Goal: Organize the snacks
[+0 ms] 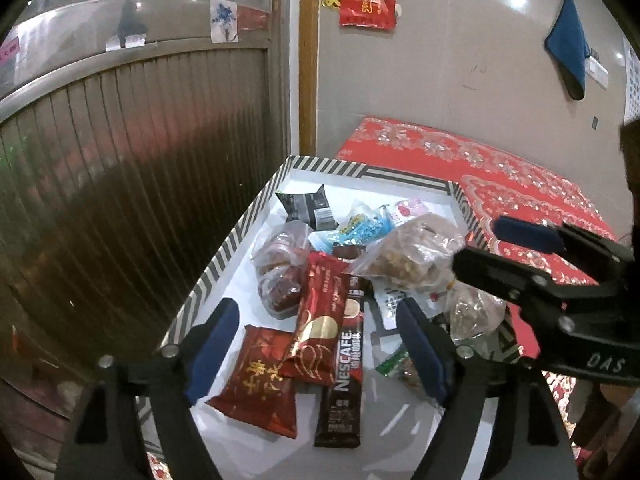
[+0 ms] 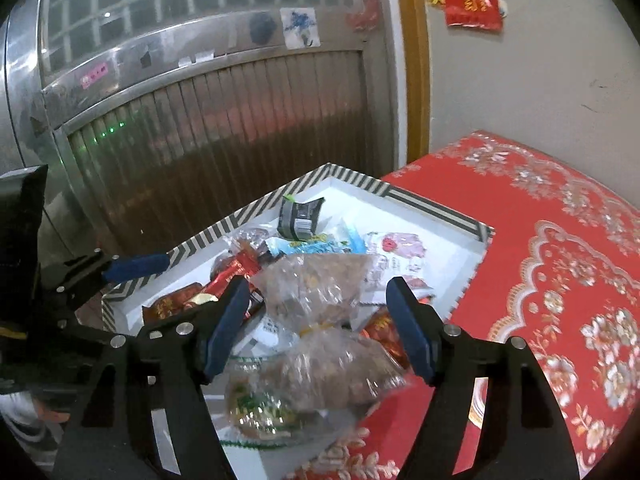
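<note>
A box with a striped rim [image 1: 224, 256] and a white inside holds several snacks: a red packet with gold characters [image 1: 256, 384], a red sachet [image 1: 320, 320], a Nescafe stick [image 1: 344, 376], a dark packet [image 1: 308, 206] and a blue packet [image 1: 356, 228]. My left gripper [image 1: 316, 344] is open over the box's near end, with the red sachet and the stick lying below the gap, untouched. My right gripper [image 2: 316, 328] is open too. A clear bag of nuts [image 2: 312, 376], tied with a yellow band, lies between its pads, and neither pad presses on it.
The box [image 2: 240, 216] sits at the left edge of a table with a red floral cloth [image 2: 560, 280]. A ribbed metal shutter [image 1: 120, 160] stands close on the left. A grey wall with a hanging blue cloth [image 1: 568, 48] is behind.
</note>
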### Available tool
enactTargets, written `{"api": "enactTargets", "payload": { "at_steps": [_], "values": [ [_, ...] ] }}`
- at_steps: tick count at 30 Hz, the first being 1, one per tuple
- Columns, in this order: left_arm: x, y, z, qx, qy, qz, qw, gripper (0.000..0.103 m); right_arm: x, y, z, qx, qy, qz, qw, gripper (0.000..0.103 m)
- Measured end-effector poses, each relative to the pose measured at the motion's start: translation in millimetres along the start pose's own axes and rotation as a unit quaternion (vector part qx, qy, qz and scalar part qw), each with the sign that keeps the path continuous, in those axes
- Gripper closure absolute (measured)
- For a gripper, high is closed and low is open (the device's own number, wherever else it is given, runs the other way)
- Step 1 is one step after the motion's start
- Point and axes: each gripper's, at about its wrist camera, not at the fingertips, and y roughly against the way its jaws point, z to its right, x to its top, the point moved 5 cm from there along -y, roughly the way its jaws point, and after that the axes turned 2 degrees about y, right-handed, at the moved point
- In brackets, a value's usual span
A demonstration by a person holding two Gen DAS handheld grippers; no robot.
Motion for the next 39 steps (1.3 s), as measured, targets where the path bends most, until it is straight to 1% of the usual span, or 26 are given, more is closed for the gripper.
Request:
{"api": "enactTargets", "payload": {
  "at_steps": [3,6,9,12,13,15,18,21,24,26,32,36,39],
  "values": [
    [-1,2,5,0.002,-0.001,0.01,0.9999,0.014,-9,14,7,-0.017,-0.011,0.01,1.0,0.032],
    [-2,6,9,0.007,0.001,0.02,0.9998,0.008,-18,29,14,-0.041,-0.026,0.02,0.999,0.032],
    [-1,14,14,0.02,-0.011,0.039,0.999,0.006,-24,47,16,-0.049,-0.032,0.045,0.997,0.031],
    [2,24,18,0.029,-0.015,0.06,0.9977,0.0,-27,63,12,-0.063,-0.021,0.074,0.995,0.031],
    [2,26,18,0.031,-0.013,0.062,0.9975,0.0,-28,65,11,-0.069,-0.017,0.078,0.994,0.031],
    [2,27,17,0.043,-0.01,0.061,0.9972,0.0,-29,69,8,-0.079,-0.012,0.085,0.993,0.031],
    [-2,23,15,0.058,-0.007,0.044,0.9973,0.0,-31,70,6,-0.073,-0.012,0.089,0.993,0.03],
    [-7,20,13,0.038,0.006,0.032,0.9987,0.0,-33,70,4,-0.076,-0.01,0.091,0.993,0.03],
    [-9,17,8,0.04,0.016,0.023,0.9988,0.0,-34,69,3,-0.083,-0.008,0.094,0.992,0.03],
    [-8,17,6,0.045,0.015,0.023,0.9986,0.0,-35,70,4,-0.081,-0.009,0.096,0.992,0.03],
    [-7,25,6,0.042,0.01,0.046,0.998,0.0,-36,68,2,-0.089,-0.005,0.096,0.991,0.03],
    [-8,24,9,0.049,-0.003,0.04,0.998,0.0,-35,65,1,-0.085,-0.005,0.094,0.992,0.03],
    [-9,23,12,0.056,-0.012,0.035,0.9977,0.0,-34,64,-1,-0.09,0.001,0.094,0.992,0.03]
  ]
}}
